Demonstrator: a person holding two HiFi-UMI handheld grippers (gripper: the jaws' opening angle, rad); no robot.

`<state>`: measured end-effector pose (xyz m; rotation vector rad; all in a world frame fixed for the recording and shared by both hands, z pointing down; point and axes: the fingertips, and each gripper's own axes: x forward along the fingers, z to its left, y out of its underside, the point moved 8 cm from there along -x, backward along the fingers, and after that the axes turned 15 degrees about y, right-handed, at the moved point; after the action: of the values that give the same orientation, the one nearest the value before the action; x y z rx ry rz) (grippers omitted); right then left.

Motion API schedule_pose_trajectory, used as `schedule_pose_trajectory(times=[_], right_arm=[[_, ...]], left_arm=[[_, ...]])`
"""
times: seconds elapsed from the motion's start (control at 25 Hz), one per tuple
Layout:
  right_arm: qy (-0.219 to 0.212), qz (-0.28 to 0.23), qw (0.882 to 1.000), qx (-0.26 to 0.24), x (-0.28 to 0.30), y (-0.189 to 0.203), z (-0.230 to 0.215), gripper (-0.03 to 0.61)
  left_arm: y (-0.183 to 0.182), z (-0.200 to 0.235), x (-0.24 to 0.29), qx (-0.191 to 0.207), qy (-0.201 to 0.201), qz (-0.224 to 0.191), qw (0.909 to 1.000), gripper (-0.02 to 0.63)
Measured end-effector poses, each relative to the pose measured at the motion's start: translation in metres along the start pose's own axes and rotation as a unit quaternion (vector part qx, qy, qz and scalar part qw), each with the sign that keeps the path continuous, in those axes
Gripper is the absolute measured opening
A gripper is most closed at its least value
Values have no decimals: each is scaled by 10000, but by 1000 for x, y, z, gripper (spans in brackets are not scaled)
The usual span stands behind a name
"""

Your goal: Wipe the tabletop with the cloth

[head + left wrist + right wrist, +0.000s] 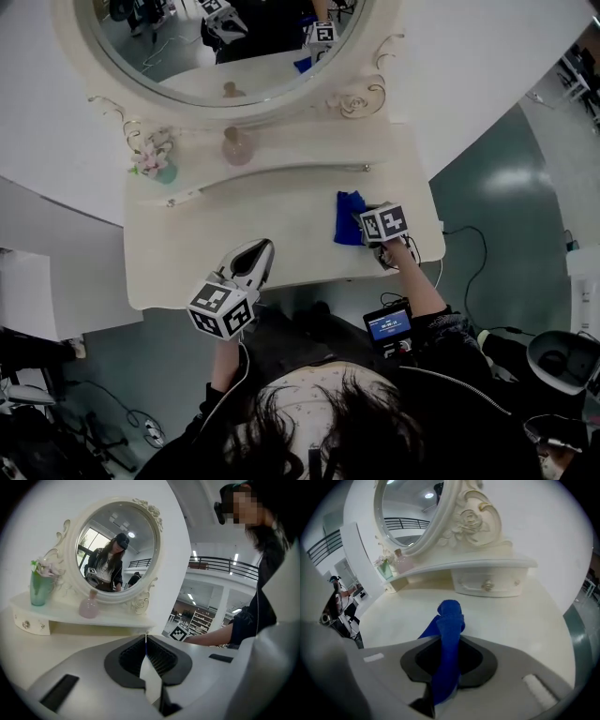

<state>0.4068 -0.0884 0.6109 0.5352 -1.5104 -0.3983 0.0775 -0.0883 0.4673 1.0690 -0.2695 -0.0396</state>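
The left gripper (pixel 259 253) is sitting at the front edge of the cream tabletop (pixel 281 211). Its jaws are pressing together on nothing, and its tips are aiming toward the shelf, where a green vase (pixel 161 172) and a pink bottle (pixel 236 146) are standing under the mirror (pixel 225 37). Further right, the blue cloth (pixel 349 217) is lying on the tabletop's right part, its long axis running from the front edge toward the shelf. The right gripper (pixel 364 225) is clamping the cloth's right edge. The pinched fold is poking out ahead of the jaws, pointing toward the shelf's drawer (pixel 487 584).
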Motion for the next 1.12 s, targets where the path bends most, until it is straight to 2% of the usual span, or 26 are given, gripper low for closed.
schedule_pose_trajectory(times=[0.28, 0.56, 0.72, 0.92, 1.12], right_arm=[[506, 7, 9968, 619, -25, 32, -105, 80], [1002, 36, 9883, 1148, -46, 62, -174, 80], [1182, 57, 9828, 1417, -57, 75, -195, 80], [1362, 126, 9785, 1547, -59, 76, -199, 80], [1885, 351, 9699, 1504, -58, 67, -186, 80]], left_arm=[[4, -28, 44, 83, 194, 164, 9996, -11], [3, -40, 57, 188, 231, 154, 9994, -12], [2, -44, 55, 206, 192, 98, 9996, -11], [8, -42, 38, 126, 11, 27, 9999, -12], [16, -33, 7, 12, -244, -60, 9997, -12]])
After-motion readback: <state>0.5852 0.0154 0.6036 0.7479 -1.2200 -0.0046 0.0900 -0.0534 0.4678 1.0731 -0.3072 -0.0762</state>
